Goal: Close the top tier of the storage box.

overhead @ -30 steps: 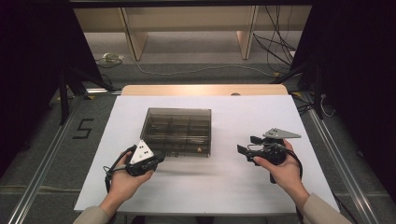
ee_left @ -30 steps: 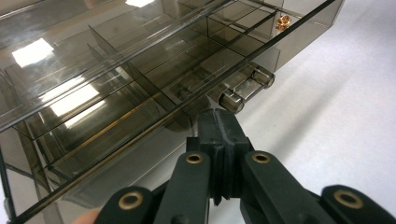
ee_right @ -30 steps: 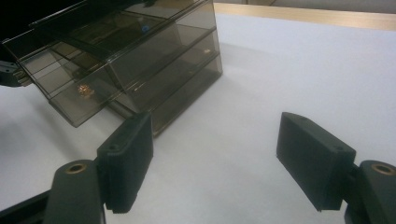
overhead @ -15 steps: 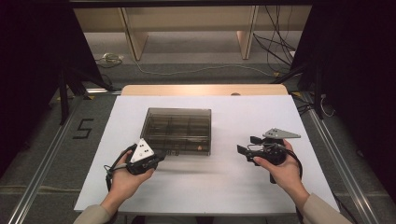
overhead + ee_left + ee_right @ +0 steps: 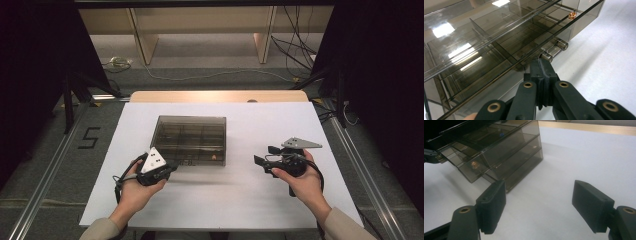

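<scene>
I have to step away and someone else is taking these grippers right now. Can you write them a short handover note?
Left gripper: shut, tips at the latch on the front edge of the smoky compartment box; whether it pinches the latch I cannot tell.
Right gripper: open, nothing between its jaws, held over the white table to the right of the box.
Box: mid-table, lid closed; a small orange item sits in a front corner compartment.
Done: left gripper brought to the latch.
Left: probably undo the latch and lift the lid.

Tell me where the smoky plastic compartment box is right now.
In the high view the smoky compartment box sits on the white table left of centre, with the shut left gripper at its near edge and the open right gripper off to its right.
</scene>
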Demonstrator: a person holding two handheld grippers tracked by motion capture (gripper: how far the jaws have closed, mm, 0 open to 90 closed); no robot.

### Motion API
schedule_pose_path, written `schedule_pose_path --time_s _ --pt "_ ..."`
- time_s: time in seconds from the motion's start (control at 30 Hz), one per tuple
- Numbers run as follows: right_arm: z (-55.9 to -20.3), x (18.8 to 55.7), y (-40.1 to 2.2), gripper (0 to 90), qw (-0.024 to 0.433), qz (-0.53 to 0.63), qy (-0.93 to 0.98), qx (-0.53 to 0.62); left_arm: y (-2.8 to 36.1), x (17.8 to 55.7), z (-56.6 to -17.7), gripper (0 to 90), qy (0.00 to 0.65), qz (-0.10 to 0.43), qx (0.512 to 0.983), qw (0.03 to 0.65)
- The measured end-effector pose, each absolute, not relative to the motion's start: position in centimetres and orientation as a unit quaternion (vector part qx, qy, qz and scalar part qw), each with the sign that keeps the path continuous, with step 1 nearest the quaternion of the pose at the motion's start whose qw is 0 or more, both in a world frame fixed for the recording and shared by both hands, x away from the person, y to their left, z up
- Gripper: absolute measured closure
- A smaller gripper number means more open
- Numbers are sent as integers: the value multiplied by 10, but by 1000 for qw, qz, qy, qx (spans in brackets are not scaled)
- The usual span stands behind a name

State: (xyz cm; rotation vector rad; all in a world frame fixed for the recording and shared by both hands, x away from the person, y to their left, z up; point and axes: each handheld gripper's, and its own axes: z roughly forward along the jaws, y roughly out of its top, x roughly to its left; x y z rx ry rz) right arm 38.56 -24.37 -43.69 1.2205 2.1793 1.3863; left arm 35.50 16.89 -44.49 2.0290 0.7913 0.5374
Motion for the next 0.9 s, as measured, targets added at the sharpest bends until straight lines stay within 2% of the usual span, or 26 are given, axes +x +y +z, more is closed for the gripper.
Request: schedule_pose_path --time_s 0.9 --pt "-437 386 -244 282 141 480 755 423 167 361 -445 895 312 216 817 435"
